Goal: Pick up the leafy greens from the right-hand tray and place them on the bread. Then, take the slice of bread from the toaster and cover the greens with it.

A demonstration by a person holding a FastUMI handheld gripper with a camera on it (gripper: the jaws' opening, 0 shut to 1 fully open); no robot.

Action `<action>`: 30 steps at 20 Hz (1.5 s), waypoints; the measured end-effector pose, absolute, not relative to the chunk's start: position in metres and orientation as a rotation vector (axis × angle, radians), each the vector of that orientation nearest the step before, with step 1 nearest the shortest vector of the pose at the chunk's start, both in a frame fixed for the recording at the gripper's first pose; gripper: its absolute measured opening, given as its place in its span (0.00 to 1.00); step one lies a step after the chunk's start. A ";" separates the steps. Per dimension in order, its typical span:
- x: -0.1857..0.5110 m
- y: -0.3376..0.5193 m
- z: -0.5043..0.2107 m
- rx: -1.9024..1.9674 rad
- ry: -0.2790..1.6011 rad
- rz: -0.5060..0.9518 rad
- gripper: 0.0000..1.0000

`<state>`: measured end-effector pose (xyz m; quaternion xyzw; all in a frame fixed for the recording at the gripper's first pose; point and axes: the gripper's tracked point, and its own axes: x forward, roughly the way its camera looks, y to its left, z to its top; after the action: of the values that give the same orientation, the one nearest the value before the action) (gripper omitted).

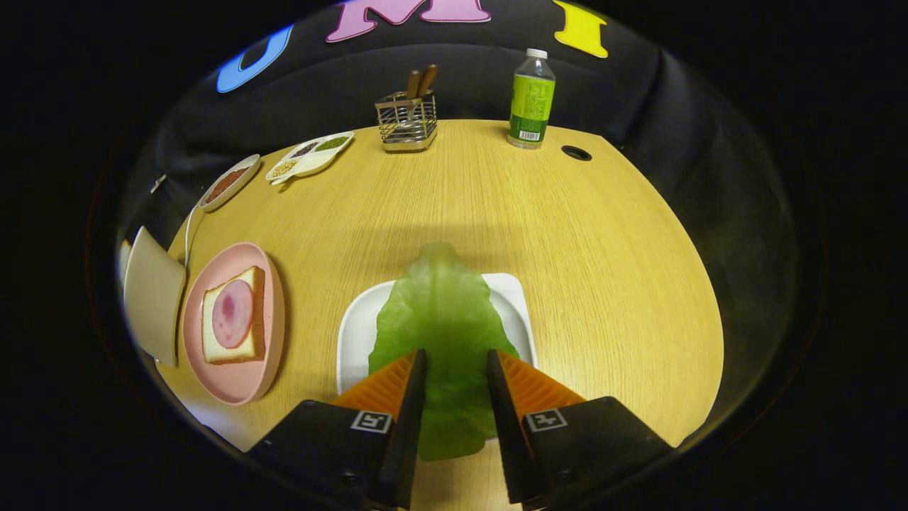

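A large green leaf (440, 319) lies over the white tray (511, 298), longer than the tray at both ends. My gripper (456, 358) is open and hangs low over it. The orange fingers (386, 387) stand apart on either side of the leaf's near end, and I cannot tell if they touch it. Left of the tray, a pink plate (266, 333) holds a slice of bread (245, 280) topped with a round pink slice of ham (232, 312). A beige toaster (151, 294) stands just beyond the plate to the left; its slot is hidden.
At the far side of the wooden table (603, 248) stand a wire utensil holder (406, 122), a green bottle (531, 101), a divided dish of grains (310, 156) and a small oval dish (228, 182). A cable hole (576, 152) lies near the bottle. A white cord (189, 234) runs to the toaster.
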<state>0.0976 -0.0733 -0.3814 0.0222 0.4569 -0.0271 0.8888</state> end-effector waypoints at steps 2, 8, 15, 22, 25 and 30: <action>0.098 -0.073 -0.382 0.032 0.950 -0.046 0.33; 0.098 -0.065 -0.381 0.001 0.936 0.017 0.07; 0.097 -0.071 -0.354 0.104 0.900 0.023 0.05; 0.084 -0.051 -0.303 0.084 0.856 0.051 0.05; 0.082 -0.028 -0.278 0.081 0.826 0.081 0.05; 0.081 0.024 -0.243 0.103 0.789 0.142 0.05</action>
<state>0.0808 0.0238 -0.2430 0.0503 0.3837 0.0692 0.9195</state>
